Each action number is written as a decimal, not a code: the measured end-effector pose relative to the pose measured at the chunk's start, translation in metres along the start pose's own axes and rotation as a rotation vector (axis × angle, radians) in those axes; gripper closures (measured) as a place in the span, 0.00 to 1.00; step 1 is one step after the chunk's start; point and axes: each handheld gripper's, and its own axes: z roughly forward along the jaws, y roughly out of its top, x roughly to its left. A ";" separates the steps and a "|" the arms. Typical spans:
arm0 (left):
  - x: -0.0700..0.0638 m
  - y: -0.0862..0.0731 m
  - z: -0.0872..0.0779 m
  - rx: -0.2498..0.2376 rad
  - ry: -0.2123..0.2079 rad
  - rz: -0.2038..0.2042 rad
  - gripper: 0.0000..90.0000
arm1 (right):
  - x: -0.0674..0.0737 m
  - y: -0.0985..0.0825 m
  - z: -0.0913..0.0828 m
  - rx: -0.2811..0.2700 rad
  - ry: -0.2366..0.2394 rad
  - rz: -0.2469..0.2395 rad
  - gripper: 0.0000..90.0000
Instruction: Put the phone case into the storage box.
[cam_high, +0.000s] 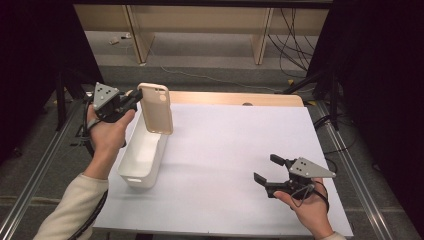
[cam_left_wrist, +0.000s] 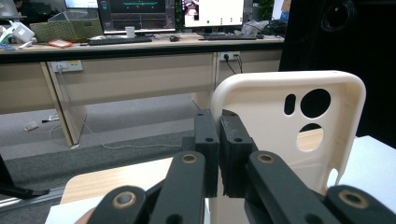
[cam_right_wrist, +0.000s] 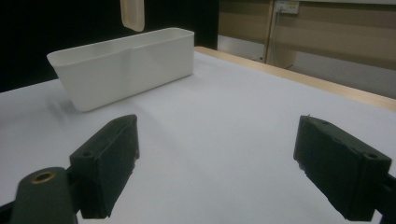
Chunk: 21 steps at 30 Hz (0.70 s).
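A cream phone case (cam_high: 156, 108) hangs upright above the far end of a white bin (cam_high: 142, 157) at the table's left. My left gripper (cam_high: 134, 101) is shut on the case's left edge, with the jaws pinched over the rim. In the left gripper view the case (cam_left_wrist: 280, 126) shows its inner side and camera cut-outs beside the closed pads (cam_left_wrist: 232, 151). My right gripper (cam_high: 264, 169) rests low at the table's front right, open with nothing between its jaws. The right gripper view has the bin (cam_right_wrist: 126, 65) ahead and the case's lower end (cam_right_wrist: 132, 14) above it.
A white sheet covers the table (cam_high: 230, 150), with a wooden strip (cam_high: 235, 97) along its far edge. Wooden desk legs and cables stand on the floor behind. Black curtains flank both sides. Metal rails run along the table's left and right.
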 end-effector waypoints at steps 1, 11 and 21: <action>0.001 0.000 0.000 0.001 0.000 0.001 0.97 | 0.000 0.000 0.000 0.003 -0.001 -0.002 0.17; 0.006 0.001 0.000 0.009 0.000 0.015 0.97 | 0.000 0.000 0.000 0.003 0.000 -0.001 0.17; 0.010 0.001 0.000 0.016 0.009 0.016 0.97 | 0.000 0.000 0.000 0.002 0.000 -0.001 0.17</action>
